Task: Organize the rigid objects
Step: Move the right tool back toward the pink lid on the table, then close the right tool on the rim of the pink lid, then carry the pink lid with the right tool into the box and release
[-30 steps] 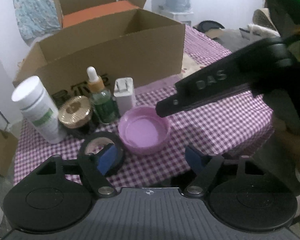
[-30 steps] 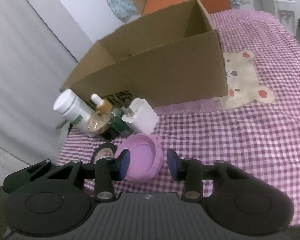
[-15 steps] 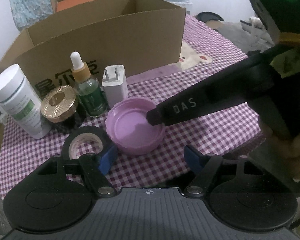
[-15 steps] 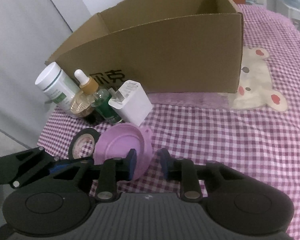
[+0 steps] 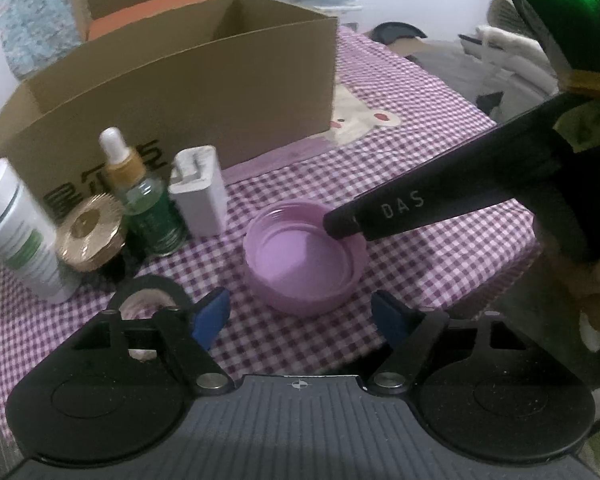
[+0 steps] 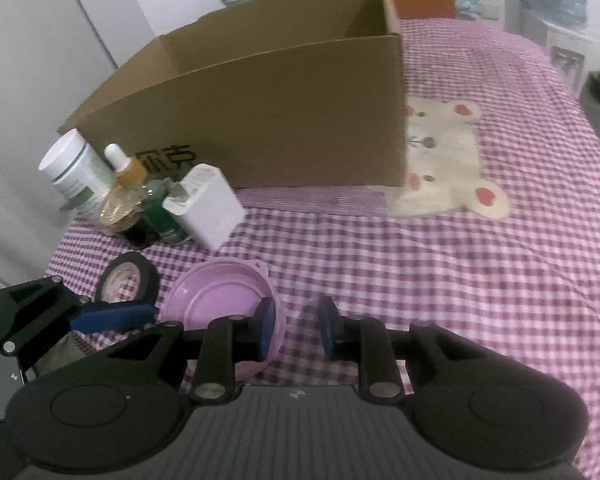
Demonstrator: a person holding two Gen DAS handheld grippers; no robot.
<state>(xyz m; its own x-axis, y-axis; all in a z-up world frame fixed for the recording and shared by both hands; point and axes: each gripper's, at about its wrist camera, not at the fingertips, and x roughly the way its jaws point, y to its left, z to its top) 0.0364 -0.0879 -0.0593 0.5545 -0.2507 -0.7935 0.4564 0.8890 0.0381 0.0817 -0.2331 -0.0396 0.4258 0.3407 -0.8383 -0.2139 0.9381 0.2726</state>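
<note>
A pink lid [image 5: 304, 256] lies open side up on the checked cloth, in front of a cardboard box [image 5: 180, 92]. My right gripper [image 6: 296, 332] reaches down onto its right rim. One pad [image 6: 266, 332] is inside the lid [image 6: 220, 304] and the other stands outside, with a strip of cloth showing between rim and outer pad. In the left wrist view its black finger [image 5: 380, 216] rests at the rim. My left gripper [image 5: 300, 316] hovers just short of the lid, its jaws opening and nothing between them.
Left of the lid stand a white charger plug [image 5: 198, 196], a green dropper bottle [image 5: 148, 208], a gold-lidded jar [image 5: 90, 236] and a white bottle [image 5: 18, 236]. A black tape roll [image 5: 148, 292] lies near my left finger. An orange box [image 5: 152, 12] sits behind the cardboard box.
The right gripper narrowed and came down onto the lid's right rim, one finger now inside it. The left gripper moved closer to the lid.
</note>
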